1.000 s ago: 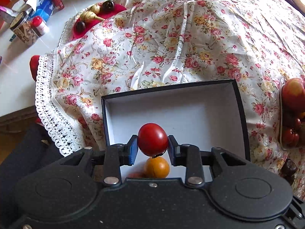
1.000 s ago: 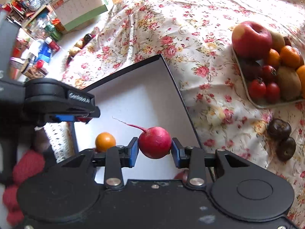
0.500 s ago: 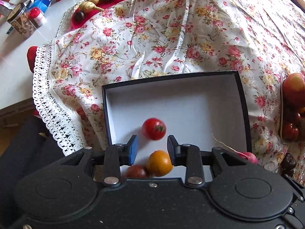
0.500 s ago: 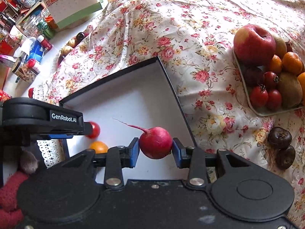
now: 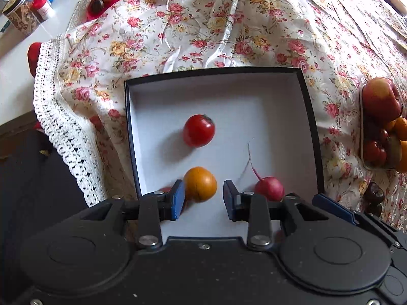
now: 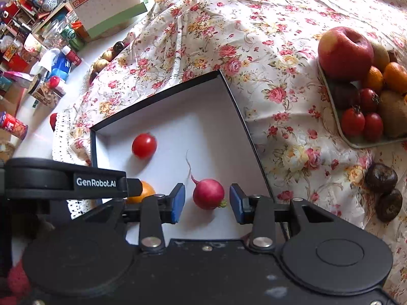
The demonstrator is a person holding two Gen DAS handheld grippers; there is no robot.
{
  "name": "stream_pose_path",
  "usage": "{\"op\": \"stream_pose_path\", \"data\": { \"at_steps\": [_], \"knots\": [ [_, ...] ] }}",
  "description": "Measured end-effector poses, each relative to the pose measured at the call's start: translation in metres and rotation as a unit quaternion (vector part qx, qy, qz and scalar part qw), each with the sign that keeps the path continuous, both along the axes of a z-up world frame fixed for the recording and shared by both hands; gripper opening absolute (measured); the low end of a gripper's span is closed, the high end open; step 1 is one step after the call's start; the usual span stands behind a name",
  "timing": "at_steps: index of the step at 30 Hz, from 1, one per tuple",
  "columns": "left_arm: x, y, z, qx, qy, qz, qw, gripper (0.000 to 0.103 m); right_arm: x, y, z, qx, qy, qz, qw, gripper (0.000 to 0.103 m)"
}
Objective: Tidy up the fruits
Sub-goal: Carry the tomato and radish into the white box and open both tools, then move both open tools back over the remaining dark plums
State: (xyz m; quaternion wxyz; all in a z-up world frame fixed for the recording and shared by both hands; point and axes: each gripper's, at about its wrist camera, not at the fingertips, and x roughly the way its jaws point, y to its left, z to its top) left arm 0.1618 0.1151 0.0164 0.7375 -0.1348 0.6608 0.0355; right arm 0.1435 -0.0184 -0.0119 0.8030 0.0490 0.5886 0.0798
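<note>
Left wrist view looks straight down past the left gripper (image 5: 203,199), whose blue-padded jaws stand apart with nothing clamped; a round orange fruit (image 5: 200,183) lies on the box floor below the gap. The figures put its jaws as just having eased open, and the same holds for the right gripper (image 6: 204,202), released as well, with a round pink-red radish (image 6: 208,193) lying free between its pads, clear of both.

Only the left view shows the radish's thin root tail curving up the floor of the shallow black box with white lining (image 5: 216,72) while the right gripper's blue edge pokes in beside it. Only the right view shows the left gripper from the side, black arm lettered in white, hiding most of the orange fruit.

A glossy red tomato (image 5: 199,130) with a dark stem scar sits further in, well apart from the other two.

Outward, the floral tablecloth with a lace hem (image 5: 229,25) lies under the box. At the right, a tray of mixed fruit (image 6: 356,143) carries a large red apple (image 6: 344,53), and two dark brown round fruits (image 6: 381,178) lie on the cloth near it.
</note>
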Motion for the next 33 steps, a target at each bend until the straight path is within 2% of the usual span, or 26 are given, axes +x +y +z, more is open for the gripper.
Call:
{"op": "stream_pose_path", "data": {
  "at_steps": [5, 12, 17, 21, 27, 33],
  "knots": [
    [-0.017, -0.013, -0.005, 0.002, 0.007, -0.005, 1.0000, 0.042, -0.016, -0.014, 0.004, 0.016, 0.010, -0.006, 1.000, 0.041],
    [-0.051, -0.043, -0.012, -0.001, -0.004, -0.050, 0.9987, 0.042, -0.050, -0.042, 0.010, 0.029, 0.015, -0.027, 0.999, 0.041],
    [-0.071, -0.057, -0.014, 0.006, -0.016, -0.069, 0.9974, 0.042, -0.074, -0.068, 0.014, 0.030, 0.007, -0.047, 0.998, 0.041],
    [-0.084, -0.067, -0.018, 0.008, -0.019, -0.080, 0.9966, 0.042, -0.089, -0.091, 0.016, 0.011, -0.006, -0.068, 0.998, 0.041],
    [-0.106, -0.077, -0.018, 0.020, -0.040, -0.098, 0.9941, 0.042, -0.098, -0.135, 0.018, -0.007, -0.017, -0.116, 0.993, 0.041],
    [-0.127, -0.089, -0.017, 0.038, -0.069, -0.121, 0.9895, 0.042, -0.082, -0.182, 0.016, -0.015, -0.020, -0.186, 0.982, 0.041]
  ]
}}
